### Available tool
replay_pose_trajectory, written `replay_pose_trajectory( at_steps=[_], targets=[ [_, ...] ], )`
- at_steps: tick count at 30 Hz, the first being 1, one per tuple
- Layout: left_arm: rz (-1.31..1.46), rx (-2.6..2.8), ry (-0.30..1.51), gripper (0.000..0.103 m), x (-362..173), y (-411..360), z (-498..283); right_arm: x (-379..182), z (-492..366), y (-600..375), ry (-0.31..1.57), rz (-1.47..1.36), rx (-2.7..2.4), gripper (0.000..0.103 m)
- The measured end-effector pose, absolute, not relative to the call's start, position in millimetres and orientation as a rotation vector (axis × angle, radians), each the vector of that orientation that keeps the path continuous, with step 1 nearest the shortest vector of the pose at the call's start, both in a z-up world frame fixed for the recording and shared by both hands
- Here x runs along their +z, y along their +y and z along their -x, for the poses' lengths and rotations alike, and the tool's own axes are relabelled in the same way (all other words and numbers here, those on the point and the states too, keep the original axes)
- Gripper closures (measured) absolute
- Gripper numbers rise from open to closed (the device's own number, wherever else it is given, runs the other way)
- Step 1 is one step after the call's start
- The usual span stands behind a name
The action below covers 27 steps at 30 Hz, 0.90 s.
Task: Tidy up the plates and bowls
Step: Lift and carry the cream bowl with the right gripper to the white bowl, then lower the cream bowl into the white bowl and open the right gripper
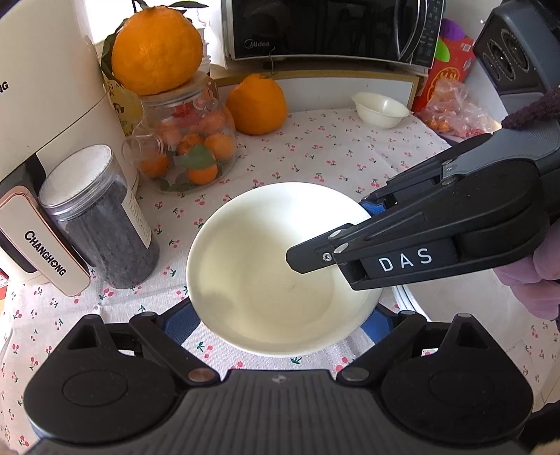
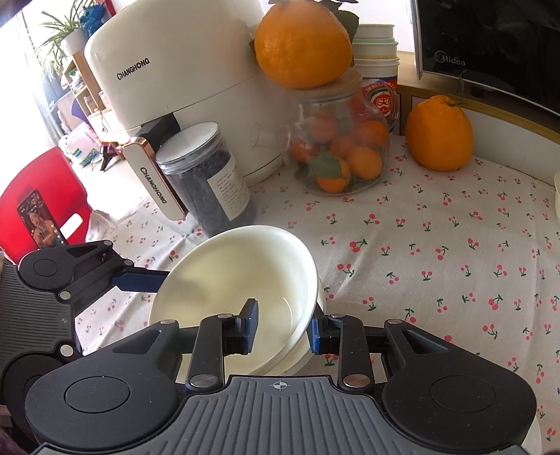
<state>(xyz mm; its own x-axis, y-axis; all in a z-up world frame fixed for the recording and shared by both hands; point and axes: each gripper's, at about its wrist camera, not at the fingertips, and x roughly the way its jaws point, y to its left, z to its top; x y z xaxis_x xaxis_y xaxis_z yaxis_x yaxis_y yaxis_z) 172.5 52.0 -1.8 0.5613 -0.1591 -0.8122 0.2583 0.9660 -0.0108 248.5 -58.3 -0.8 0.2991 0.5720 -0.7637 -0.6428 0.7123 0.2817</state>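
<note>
A white bowl [image 1: 266, 280] hangs tilted over the cherry-print cloth, held by both grippers. My left gripper [image 1: 278, 325] spans it wide, its blue pads [image 1: 178, 325] pressed against opposite sides of the bowl's body. My right gripper [image 1: 336, 234] comes in from the right and is shut on the bowl's rim. In the right wrist view that gripper [image 2: 283, 329] has one pad inside the bowl [image 2: 231, 280] and one outside. The left gripper's blue finger [image 2: 140, 281] meets the bowl's far left side. A second white dish [image 2: 297, 364] lies just under the bowl. A small cream bowl [image 1: 379, 108] stands at the back.
A cream air fryer [image 1: 45, 115] and a jar of dark grains [image 1: 101, 224] stand at the left. Beside them is a glass jar of small oranges [image 1: 189, 147] topped by a big orange [image 1: 157, 49]. Another orange [image 1: 255, 105], a microwave [image 1: 329, 31] and a bag of fruit [image 1: 451, 108] line the back.
</note>
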Motion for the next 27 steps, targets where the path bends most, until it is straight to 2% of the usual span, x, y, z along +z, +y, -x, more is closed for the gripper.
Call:
replay_pose_trajectory(
  at_steps=[16,27],
  targets=[
    [-0.159,-0.243,0.947,0.009,-9.1,48.7,-173.0,-5.0,-245.9,-55.4,0.960,0.128,0.809,0.073],
    [-0.157,-0.244,0.965,0.009,-11.3,47.9,-174.3,-0.7,-248.6,-58.8,0.955,0.107,0.809,0.062]
  ],
)
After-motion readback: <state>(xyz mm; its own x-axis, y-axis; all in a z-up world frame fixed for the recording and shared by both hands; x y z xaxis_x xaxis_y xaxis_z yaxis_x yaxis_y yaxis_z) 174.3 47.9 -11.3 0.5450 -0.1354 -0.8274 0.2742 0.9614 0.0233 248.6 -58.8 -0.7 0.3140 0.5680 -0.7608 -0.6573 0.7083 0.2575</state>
